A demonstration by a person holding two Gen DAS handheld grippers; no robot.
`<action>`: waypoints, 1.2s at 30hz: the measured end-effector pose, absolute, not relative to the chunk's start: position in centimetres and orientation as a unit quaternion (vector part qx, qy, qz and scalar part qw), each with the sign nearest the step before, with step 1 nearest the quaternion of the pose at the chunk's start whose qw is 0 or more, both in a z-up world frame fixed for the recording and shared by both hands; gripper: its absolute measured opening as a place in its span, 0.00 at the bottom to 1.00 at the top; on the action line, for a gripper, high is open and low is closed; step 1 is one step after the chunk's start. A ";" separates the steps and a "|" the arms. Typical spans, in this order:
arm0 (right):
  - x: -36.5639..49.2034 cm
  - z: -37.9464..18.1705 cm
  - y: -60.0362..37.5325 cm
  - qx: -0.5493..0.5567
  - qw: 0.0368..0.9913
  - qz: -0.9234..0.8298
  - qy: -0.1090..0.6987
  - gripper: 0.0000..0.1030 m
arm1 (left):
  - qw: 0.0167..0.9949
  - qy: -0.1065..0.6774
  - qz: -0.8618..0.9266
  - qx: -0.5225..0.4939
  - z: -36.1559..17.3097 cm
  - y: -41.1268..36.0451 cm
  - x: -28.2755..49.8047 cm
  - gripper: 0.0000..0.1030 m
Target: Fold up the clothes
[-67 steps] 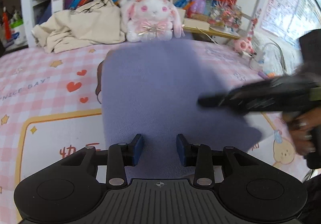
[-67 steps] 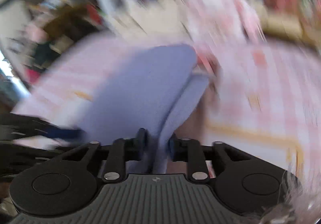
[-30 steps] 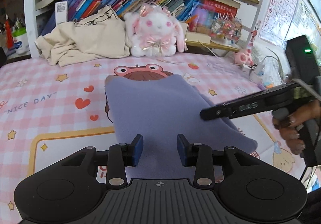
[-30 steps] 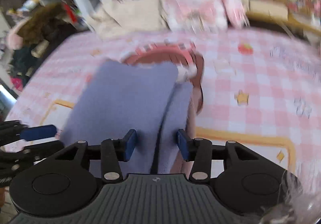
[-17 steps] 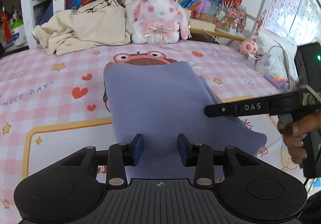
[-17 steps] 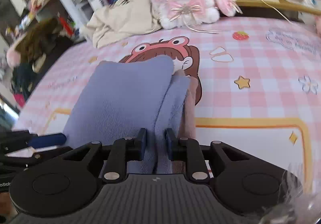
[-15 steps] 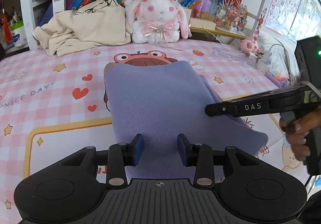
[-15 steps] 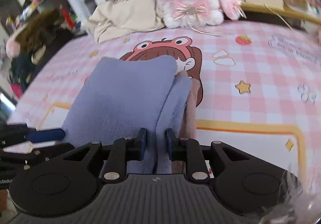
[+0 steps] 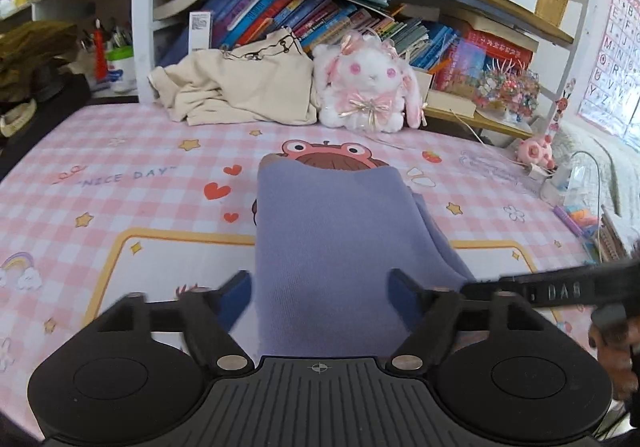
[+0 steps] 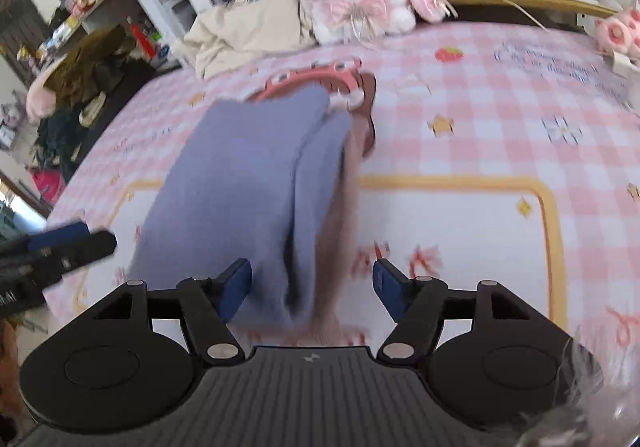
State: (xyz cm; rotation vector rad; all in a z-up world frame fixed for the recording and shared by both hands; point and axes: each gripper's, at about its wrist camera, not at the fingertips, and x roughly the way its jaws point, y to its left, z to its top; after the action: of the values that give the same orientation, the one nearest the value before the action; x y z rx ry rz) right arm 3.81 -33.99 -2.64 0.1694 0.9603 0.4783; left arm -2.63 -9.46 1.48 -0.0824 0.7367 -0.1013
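Note:
A folded lavender garment (image 9: 332,235) lies lengthwise on the pink checked bed sheet (image 9: 120,183), also visible in the right wrist view as the lavender garment (image 10: 248,191). My left gripper (image 9: 320,297) hovers at its near end; its jaws are opening and stand wide, the cloth lying between the blue pads without being pressed. My right gripper (image 10: 312,287) is at the garment's right near edge. Its jaws are opening too, and the layered edge lies loose between them. The right gripper's black finger (image 9: 552,289) reaches in from the right in the left wrist view.
A cream garment (image 9: 236,91) is heaped at the bed's far side beside a white-and-pink plush rabbit (image 9: 368,87). Bookshelves (image 9: 340,19) stand behind them. Small toys and cables (image 9: 568,175) clutter the right edge. A dark pile of clothes (image 10: 84,79) lies off the bed's left.
Both grippers' jaws have spread wide; the right one was pinching the garment's edge and has let it go. Both have drawn back towards the garment's near end.

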 end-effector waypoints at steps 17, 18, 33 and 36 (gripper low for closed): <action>1.5 -3.4 -35.4 0.050 0.831 0.265 0.486 0.82 | 0.908 0.410 -0.034 -0.079 -0.6 -11.1 -4.7 0.86; 1.7 -3.3 -35.4 0.059 0.831 0.263 0.487 0.83 | 0.907 0.410 -0.035 -0.095 -0.7 -10.3 -4.5 0.86; 6.2 -4.6 -32.9 0.170 0.828 0.133 0.517 0.81 | 0.854 0.454 -0.107 -0.232 -4.2 -0.2 4.3 0.85; 7.1 -5.0 -32.8 0.188 0.824 0.116 0.522 0.78 | 0.838 0.468 -0.125 -0.251 -5.4 0.6 6.2 0.84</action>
State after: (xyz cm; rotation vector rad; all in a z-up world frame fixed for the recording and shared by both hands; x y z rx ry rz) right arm 7.15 -32.76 -5.03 0.3991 1.1109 0.2462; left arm 6.22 0.58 -5.42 -0.5316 0.9905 -0.2652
